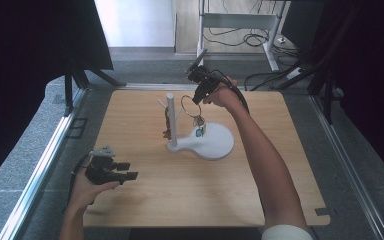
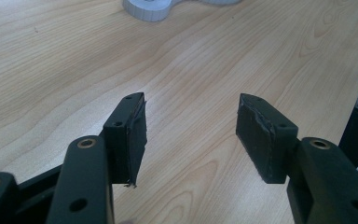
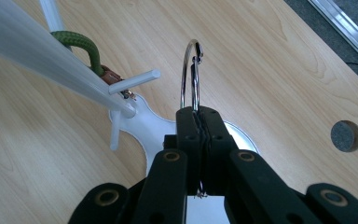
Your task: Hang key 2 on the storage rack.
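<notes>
Left tongs (image 1: 125, 171) spread with nothing between, low over the wooden surface (image 1: 180, 195), well apart from the white stand (image 1: 200, 142) | right tongs (image 3: 200, 122) pressed together on the metal key ring (image 3: 191, 74), held up just beside the stand's post (image 1: 170, 117) | keys (image 1: 199, 126) hung above the stand's base

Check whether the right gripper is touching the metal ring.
Touching. In the right gripper view, the right gripper has its jaws shut on the metal ring, which rises from between the pads. The high view agrees: the ring hangs from the gripper beside the stand.
</notes>
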The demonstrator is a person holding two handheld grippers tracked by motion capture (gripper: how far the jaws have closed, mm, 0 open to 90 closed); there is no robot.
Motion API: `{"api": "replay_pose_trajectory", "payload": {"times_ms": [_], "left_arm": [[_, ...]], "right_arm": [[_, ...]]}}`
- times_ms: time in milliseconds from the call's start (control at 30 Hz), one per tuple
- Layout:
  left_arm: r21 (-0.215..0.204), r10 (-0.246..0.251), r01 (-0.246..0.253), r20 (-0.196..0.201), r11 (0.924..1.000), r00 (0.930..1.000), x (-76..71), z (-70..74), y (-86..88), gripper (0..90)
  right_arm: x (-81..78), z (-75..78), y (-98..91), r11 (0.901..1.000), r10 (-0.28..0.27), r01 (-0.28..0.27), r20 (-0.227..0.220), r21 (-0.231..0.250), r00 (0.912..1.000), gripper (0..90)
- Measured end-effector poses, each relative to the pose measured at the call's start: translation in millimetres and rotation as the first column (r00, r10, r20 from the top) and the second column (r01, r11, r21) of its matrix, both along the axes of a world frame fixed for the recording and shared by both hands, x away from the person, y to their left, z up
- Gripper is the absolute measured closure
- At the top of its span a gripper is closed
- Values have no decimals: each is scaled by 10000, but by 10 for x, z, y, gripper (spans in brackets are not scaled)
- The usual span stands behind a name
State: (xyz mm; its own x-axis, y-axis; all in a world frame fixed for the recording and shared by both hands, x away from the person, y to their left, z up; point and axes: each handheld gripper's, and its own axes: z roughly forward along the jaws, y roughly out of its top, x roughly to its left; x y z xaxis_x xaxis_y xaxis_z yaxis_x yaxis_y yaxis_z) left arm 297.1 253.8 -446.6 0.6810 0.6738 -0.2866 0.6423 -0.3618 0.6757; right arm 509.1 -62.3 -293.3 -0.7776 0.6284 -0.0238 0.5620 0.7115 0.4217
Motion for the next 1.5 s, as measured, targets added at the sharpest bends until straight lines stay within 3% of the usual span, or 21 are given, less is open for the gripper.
{"api": "replay_pose_trajectory", "payload": {"times_ms": [533, 1500], "left_arm": [[85, -51, 51, 54, 10000, 10000, -15, 5, -14, 437], [216, -33, 35, -91, 9998, 10000, 10, -33, -45, 436]], "right_arm": [[-143, -69, 121, 9995, 310, -310, -53, 62, 9995, 878], [-298, -482, 277, 9944, 1049, -1038, -819, 176, 9911, 874]]}}
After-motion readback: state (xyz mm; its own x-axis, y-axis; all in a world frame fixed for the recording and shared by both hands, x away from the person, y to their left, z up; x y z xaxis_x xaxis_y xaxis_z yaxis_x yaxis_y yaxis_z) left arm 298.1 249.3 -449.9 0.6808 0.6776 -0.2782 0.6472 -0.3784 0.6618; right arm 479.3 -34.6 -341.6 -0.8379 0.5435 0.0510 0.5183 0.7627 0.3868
